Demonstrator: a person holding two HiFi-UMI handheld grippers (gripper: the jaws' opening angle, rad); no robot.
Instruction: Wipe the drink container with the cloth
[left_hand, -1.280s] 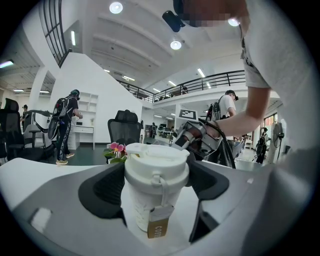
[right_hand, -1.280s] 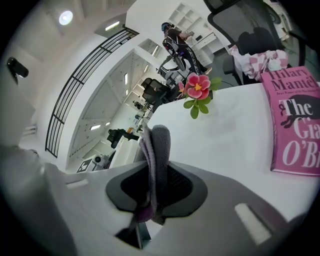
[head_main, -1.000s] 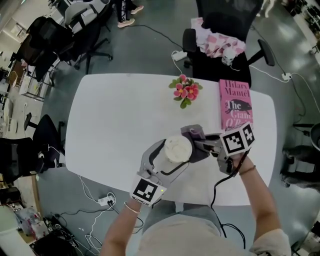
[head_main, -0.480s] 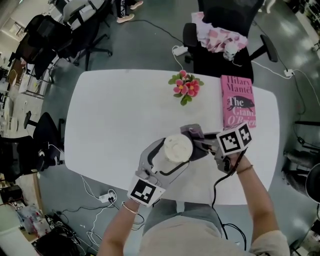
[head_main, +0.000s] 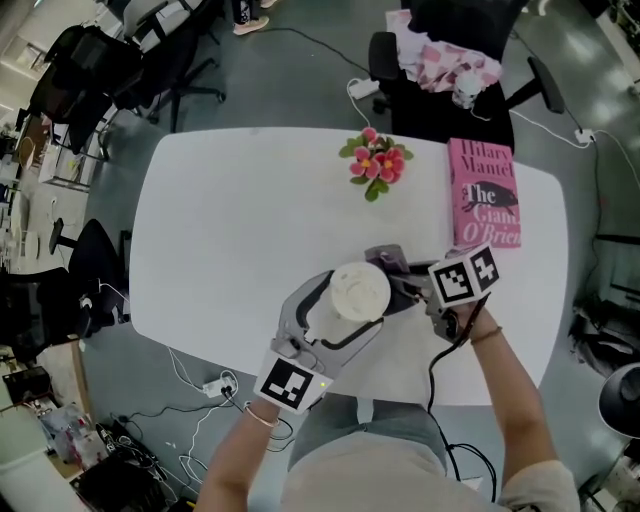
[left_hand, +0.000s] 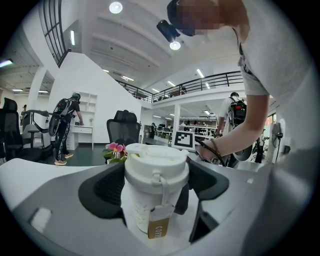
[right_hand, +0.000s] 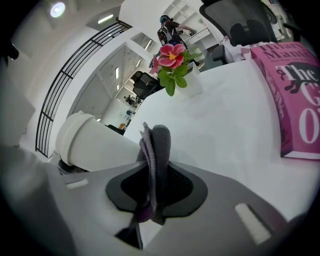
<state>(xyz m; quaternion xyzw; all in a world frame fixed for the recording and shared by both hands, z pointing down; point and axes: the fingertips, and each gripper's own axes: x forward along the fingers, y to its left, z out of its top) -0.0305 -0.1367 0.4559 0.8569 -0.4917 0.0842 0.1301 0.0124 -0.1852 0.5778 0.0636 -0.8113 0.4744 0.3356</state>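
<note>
A white lidded drink cup (head_main: 358, 291) (left_hand: 155, 190) with a paper tag stands between the jaws of my left gripper (head_main: 352, 300) (left_hand: 156, 187), whose black pads press its sides. My right gripper (head_main: 405, 288) (right_hand: 155, 192) is shut on a folded grey cloth (right_hand: 155, 155) (head_main: 390, 265). The cloth sits right beside the cup's right side; in the right gripper view the cup (right_hand: 95, 145) lies just left of the cloth, and I cannot tell whether they touch.
On the white table (head_main: 230, 230) stand a small pot of pink flowers (head_main: 377, 164) at the far middle and a pink book (head_main: 484, 195) at the far right. A black office chair (head_main: 450, 80) with pink fabric stands behind the table.
Both grippers, the cup and the cloth keep the same hold. The head view has shifted a little, so the table sits slightly higher in the picture.
</note>
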